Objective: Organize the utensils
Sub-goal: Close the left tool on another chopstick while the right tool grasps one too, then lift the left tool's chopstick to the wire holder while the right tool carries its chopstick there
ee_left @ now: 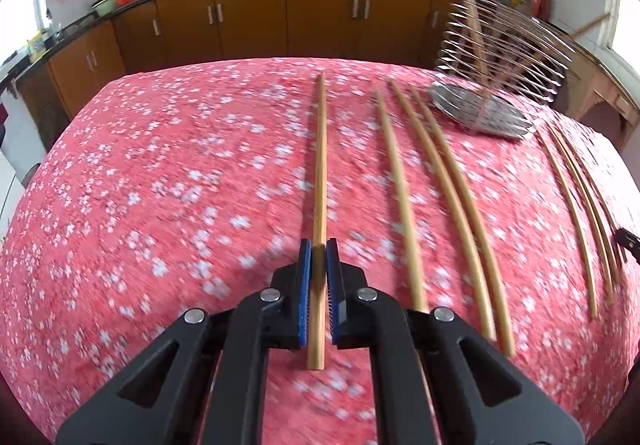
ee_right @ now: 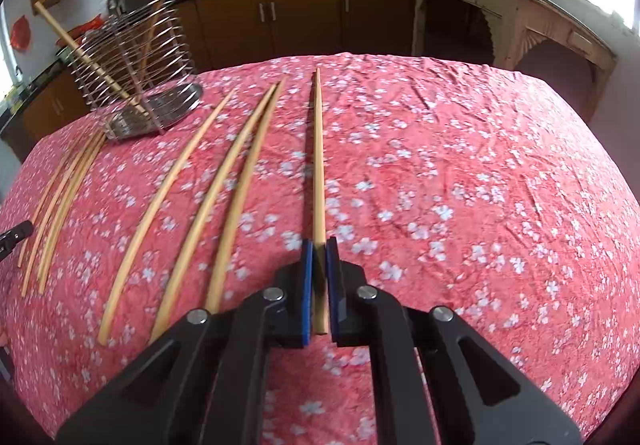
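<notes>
Both tongs are clenched, each on one chopstick. Left tongs (ee_left: 319,251) are closed around a chopstick (ee_left: 320,173) near its thick end, and right tongs (ee_right: 319,251) are closed the same way on another chopstick (ee_right: 318,165); each stick points away from its camera, over the bench (ee_left: 160,185) with its pink flowered cloth. Whether either stick is lifted clear of the cloth cannot be told. Loose chopsticks (ee_right: 176,197) are spread between the two held ones, and a wire holder (ee_right: 132,69) with two sticks already leaning in it stands near the far edge.

Each stick is gripped close to one end, so the long free length may be expected to swing or pivot between the pads if it is moved fast. A tip could be caught on the holder's wire rings, and the light holder could be tipped. Neighbouring sticks could be knocked out of line by a low sweep.
</notes>
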A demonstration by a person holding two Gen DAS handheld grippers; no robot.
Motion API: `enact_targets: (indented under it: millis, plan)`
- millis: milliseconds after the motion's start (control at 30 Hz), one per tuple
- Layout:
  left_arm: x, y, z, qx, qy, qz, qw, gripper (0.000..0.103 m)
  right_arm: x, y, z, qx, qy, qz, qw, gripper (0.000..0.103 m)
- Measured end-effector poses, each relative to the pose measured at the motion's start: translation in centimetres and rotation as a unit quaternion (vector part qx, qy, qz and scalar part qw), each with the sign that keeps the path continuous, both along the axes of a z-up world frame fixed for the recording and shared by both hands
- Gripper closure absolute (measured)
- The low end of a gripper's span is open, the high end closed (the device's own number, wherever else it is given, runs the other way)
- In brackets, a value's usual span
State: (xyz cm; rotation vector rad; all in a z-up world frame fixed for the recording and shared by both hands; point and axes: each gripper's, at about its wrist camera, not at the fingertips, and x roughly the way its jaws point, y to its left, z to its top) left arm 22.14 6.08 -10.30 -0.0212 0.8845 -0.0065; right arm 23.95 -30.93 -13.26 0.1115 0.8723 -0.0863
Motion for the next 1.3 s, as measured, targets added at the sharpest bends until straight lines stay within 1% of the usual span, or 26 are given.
enact_targets:
  millis: [167, 267, 333, 433, 633, 733, 1300]
  plan:
    - [0.4, 1.2, 0.0, -0.009, 0.000, -0.010, 0.9999, 0.095, 0.4, -1.0, 0.1, -0.001, -0.002, -0.011, 1.000, 0.095]
    - [0.2, 1.8, 0.1, -0.023, 0.000, -0.014, 0.9996, 0.094, 0.2, -0.7, 0.0, -0.007, -0.006, -0.011, 1.000, 0.094]
    - [0.1, 1.9, 0.1, -0.025, 0.000, -0.015, 0.9996, 0.093, 0.1, -0.6, 0.0, -0.008, -0.006, -0.011, 1.000, 0.094]
    - [-0.1, 1.5, 0.3, -0.017, 0.000, -0.019, 0.9997, 0.090, 0.0, -0.4, 0.0, -0.010, -0.006, -0.011, 1.000, 0.094]
    - [0.1, 0.1, 0.1, 0.012, 0.002, -0.019, 0.9997, 0.089, -0.2, 0.3, 0.1, -0.016, -0.005, -0.012, 1.000, 0.094]
    - [0.3, -0.1, 0.1, 0.016, 0.002, -0.020, 0.9997, 0.089, -0.2, 0.4, 0.1, -0.015, -0.005, -0.012, 1.000, 0.094]
    - [0.4, 0.0, 0.1, 0.009, 0.002, -0.022, 0.9997, 0.087, -0.1, 0.6, 0.2, -0.016, -0.005, -0.011, 1.000, 0.094]
